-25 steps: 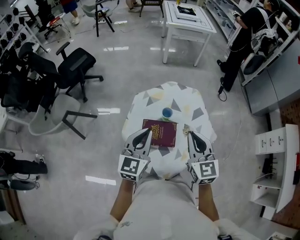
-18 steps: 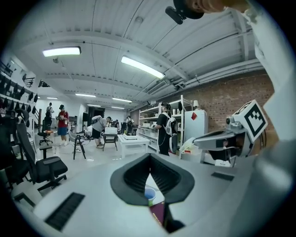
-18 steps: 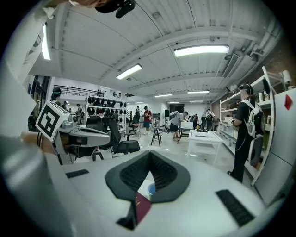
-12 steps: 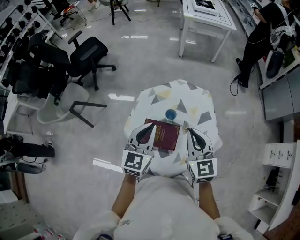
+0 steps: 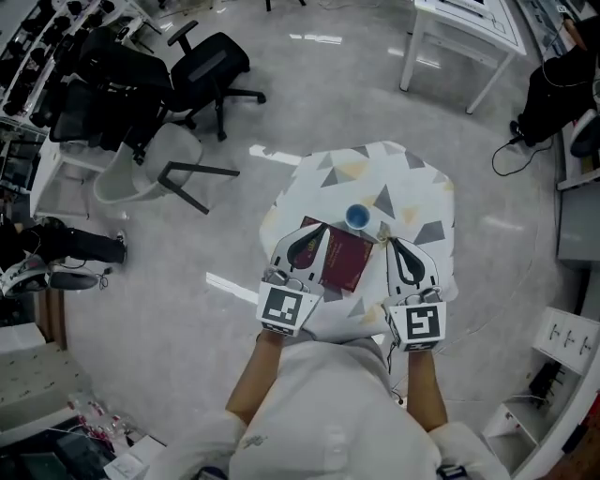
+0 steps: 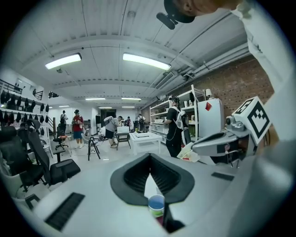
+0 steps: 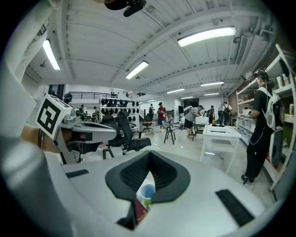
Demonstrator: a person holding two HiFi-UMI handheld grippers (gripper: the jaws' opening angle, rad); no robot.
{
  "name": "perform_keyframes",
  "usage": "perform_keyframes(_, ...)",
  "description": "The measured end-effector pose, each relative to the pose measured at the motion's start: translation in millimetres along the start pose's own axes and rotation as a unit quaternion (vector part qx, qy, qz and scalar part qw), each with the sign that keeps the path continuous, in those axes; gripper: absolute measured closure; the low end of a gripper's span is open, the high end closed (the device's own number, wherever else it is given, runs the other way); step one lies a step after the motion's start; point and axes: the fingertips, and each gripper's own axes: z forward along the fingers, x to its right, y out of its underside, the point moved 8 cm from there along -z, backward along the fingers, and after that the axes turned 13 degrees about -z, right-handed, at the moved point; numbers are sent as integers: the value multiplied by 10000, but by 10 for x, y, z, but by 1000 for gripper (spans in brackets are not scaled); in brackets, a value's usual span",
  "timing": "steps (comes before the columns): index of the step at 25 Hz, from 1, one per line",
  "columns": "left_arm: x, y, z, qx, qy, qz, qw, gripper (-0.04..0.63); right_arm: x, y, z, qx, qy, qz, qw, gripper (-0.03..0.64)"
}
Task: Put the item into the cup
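Note:
A small table (image 5: 412, 178) with a triangle-patterned cloth holds a dark red book (image 5: 342, 260) and a blue-rimmed cup (image 5: 358, 217) at the book's far edge. A small pale item (image 5: 381, 229) lies just right of the cup; I cannot tell what it is. My left gripper (image 5: 316, 234) hovers over the book's left part, shut and empty. The right gripper (image 5: 392, 241), also shut and empty, is to the right of the book, near the pale item. Both gripper views show the cup (image 6: 156, 204) (image 7: 147, 191) low between the jaws, beyond the closed tips.
Black office chairs (image 5: 211, 70) and a tipped white chair (image 5: 141, 173) stand on the grey floor to the left. A white table (image 5: 469, 28) is at the far right, with a person (image 5: 567, 66) by the shelving. The table's front edge is against my body.
The head camera has swung, so the table now sits higher and further right in view. Both grippers keep their places over the table's front, still shut.

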Motion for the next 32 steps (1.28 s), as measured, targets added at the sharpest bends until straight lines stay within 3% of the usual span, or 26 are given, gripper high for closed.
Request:
perform_keyframes(8,-31,131,213,-212,-23,-52,9998,583,69,120,169,-116,-161,47,9998,612)
perform_keyframes(18,-257,397,464,-445,333,-314,9980,583,68,245,337,-582,200,58,9981,612)
perform_keyframes(32,-494,810,723,-884,680,-655,9916,583,10,564,676,-1245,374,186,9913,612)
